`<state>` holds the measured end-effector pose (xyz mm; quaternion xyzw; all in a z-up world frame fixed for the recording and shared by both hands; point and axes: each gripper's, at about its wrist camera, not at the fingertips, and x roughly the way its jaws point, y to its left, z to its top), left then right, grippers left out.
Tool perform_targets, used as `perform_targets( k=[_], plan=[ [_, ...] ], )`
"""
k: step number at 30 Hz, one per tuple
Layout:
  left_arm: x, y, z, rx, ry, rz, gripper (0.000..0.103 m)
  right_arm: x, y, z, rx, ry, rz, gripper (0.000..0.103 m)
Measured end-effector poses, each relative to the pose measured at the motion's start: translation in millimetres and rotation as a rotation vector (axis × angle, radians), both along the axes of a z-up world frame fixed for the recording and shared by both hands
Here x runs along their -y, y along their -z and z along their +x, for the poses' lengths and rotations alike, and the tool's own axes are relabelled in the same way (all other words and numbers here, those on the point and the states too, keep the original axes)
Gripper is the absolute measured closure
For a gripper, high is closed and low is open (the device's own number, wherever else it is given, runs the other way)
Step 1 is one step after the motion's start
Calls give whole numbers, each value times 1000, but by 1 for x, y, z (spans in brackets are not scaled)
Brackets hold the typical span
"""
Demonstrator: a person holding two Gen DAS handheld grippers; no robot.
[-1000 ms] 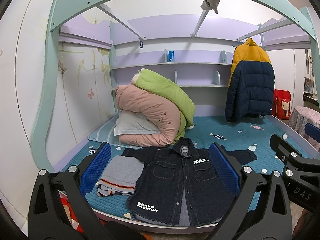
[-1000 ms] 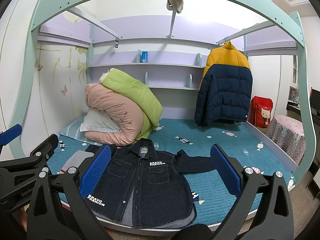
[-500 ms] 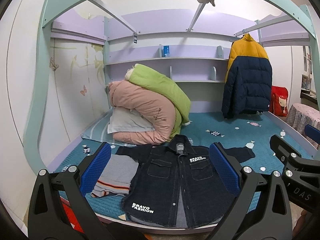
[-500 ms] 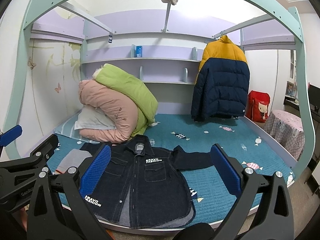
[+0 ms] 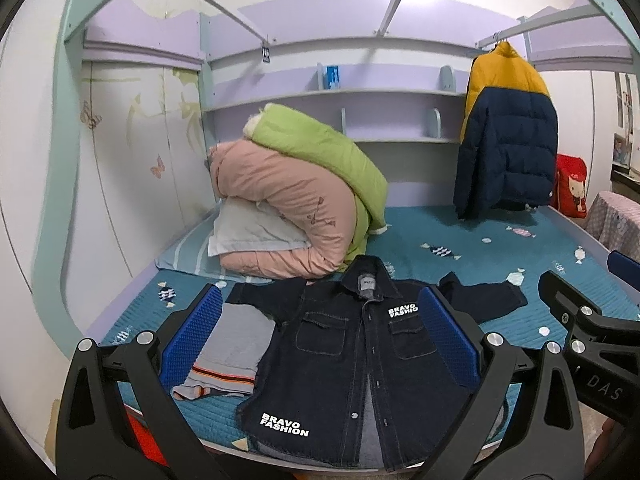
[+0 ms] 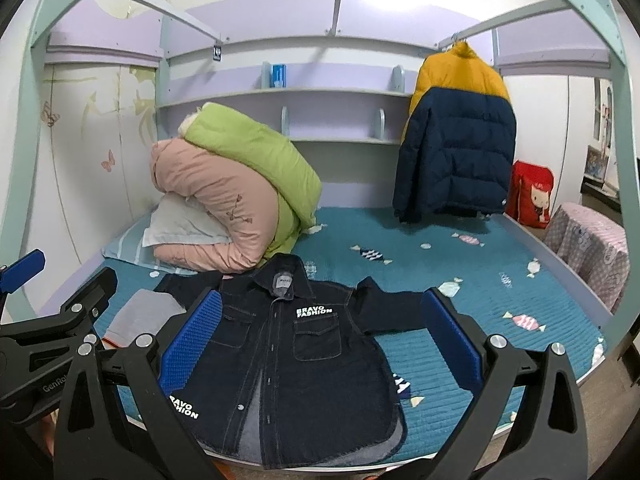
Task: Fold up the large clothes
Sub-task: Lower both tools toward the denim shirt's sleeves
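Observation:
A dark denim jacket [image 5: 352, 364] with white "BRAVO FASHION" print lies flat, front up, at the near edge of the bed, collar away from me; it also shows in the right wrist view [image 6: 296, 360]. Its sleeves are spread to both sides. My left gripper [image 5: 318, 328] is open and empty, held in the air above the jacket's near part. My right gripper [image 6: 318, 330] is open and empty, likewise above the jacket. Each gripper shows at the side of the other's view.
A folded grey garment [image 5: 232, 352] lies left of the jacket. Rolled pink and green quilts [image 5: 296, 200] and a pillow sit behind. A yellow and navy puffer coat [image 5: 506, 132] hangs at the back right. The teal bedspread [image 6: 480, 280] stretches right.
Both grippers have tilted and moved a little so the jacket sits higher and larger in view. Both stay open and empty. The jacket has not moved.

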<state>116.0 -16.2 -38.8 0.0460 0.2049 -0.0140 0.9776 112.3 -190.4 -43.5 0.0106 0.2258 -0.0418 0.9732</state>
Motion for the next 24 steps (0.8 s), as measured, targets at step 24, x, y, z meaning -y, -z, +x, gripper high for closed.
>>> perform_targets(
  k=[24],
  plan=[
    [-97, 199, 264, -511, 60, -245, 5, -68, 171, 234, -323, -90, 34, 7]
  ],
)
